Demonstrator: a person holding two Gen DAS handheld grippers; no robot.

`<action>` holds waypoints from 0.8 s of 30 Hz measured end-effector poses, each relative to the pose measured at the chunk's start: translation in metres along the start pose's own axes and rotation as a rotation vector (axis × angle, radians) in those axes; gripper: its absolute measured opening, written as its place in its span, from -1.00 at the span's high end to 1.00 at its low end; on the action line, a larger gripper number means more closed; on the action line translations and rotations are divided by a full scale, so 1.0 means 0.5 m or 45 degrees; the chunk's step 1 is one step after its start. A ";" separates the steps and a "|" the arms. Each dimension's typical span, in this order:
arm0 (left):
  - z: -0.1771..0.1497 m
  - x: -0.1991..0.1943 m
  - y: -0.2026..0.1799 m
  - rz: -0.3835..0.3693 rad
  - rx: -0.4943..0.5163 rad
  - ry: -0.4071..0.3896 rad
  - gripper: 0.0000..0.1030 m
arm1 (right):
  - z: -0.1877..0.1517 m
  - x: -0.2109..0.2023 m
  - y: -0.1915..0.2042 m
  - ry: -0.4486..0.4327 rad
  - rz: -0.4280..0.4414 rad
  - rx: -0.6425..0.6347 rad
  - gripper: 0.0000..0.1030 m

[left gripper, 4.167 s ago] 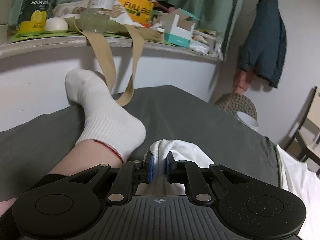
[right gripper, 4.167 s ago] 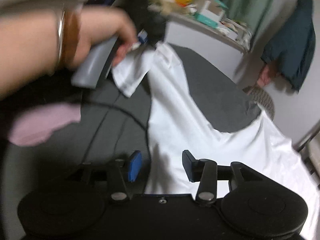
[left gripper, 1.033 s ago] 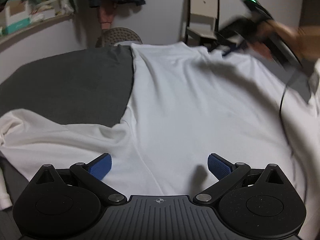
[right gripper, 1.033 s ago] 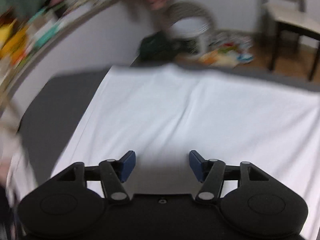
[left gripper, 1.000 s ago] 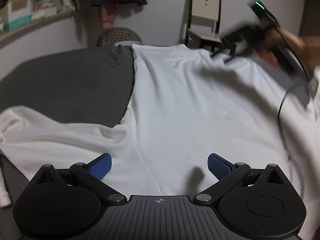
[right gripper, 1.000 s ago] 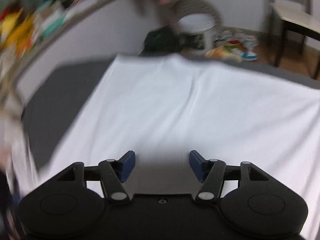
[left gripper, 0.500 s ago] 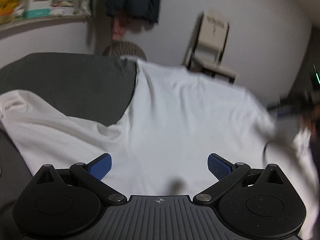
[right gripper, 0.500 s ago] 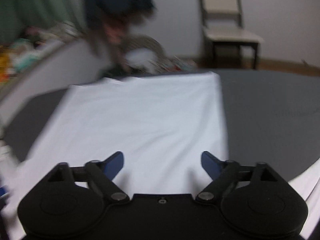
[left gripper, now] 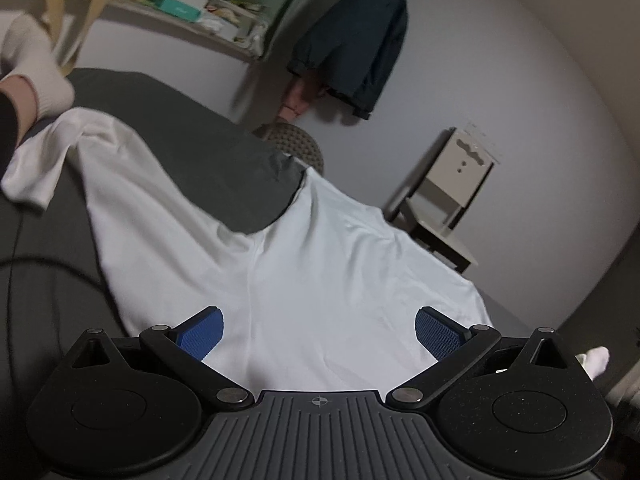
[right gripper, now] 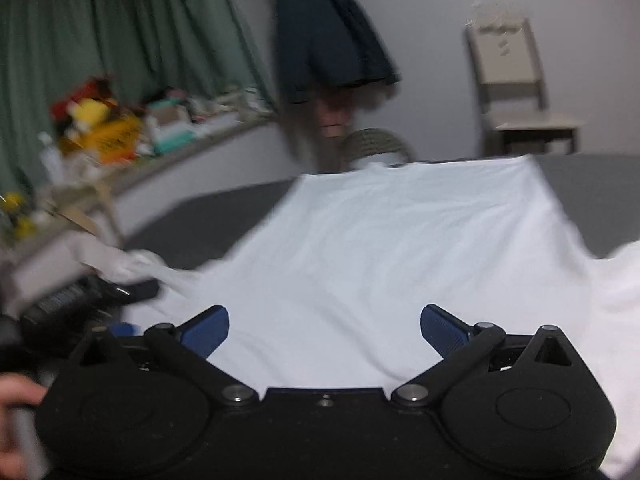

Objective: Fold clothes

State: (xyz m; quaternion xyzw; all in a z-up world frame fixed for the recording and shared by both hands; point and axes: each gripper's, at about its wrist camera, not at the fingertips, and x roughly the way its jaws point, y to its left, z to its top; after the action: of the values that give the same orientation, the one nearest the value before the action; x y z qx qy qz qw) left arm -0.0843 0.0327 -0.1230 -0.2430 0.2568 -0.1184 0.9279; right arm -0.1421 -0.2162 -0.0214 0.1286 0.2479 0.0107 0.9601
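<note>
Across the dark grey bed (left gripper: 168,120), a white T-shirt (left gripper: 320,272) lay spread out nearly flat, its body running away from both cameras toward the far edge of the mattress. In the left wrist view one sleeve (left gripper: 40,168) stretched off to the left, its cuff lying just beside a person's foot in a white sock (left gripper: 36,76). A few soft creases ran through the cloth, and a seam line showed down the near part of the body.

The left gripper (left gripper: 318,330) hung over the near end of the shirt with its blue pads (left gripper: 202,330) spread wide apart and nothing between them. The right gripper (right gripper: 324,330) hung likewise over the shirt (right gripper: 400,248) in its own view, jaws wide and empty, with the far hem reaching the bed (right gripper: 592,184) edge ahead of it. At the lower left of the right wrist view, blurred, part of the other black device (right gripper: 80,300) and a bit of a hand (right gripper: 16,400) showed.

A thin dark cable (left gripper: 40,262) crossed the bed to the left of the shirt. Beyond the bed stood a pale wooden chair (left gripper: 448,196) against the wall, a dark jacket (left gripper: 352,40) hung above a round woven basket (left gripper: 292,140), and a cluttered shelf (left gripper: 160,0) ran along the left below green curtains (right gripper: 120,28).
</note>
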 end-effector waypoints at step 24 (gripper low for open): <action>-0.075 -0.097 -0.040 -0.053 0.033 0.115 -0.99 | -0.109 -0.074 0.021 -0.099 -0.383 -0.067 -1.00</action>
State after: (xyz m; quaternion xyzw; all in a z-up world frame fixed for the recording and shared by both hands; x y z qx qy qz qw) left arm -0.1470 0.0180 -0.1205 -0.2305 0.2920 -0.1518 0.9157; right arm -0.2000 -0.1959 -0.0473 0.0651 0.2267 -0.1318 0.9628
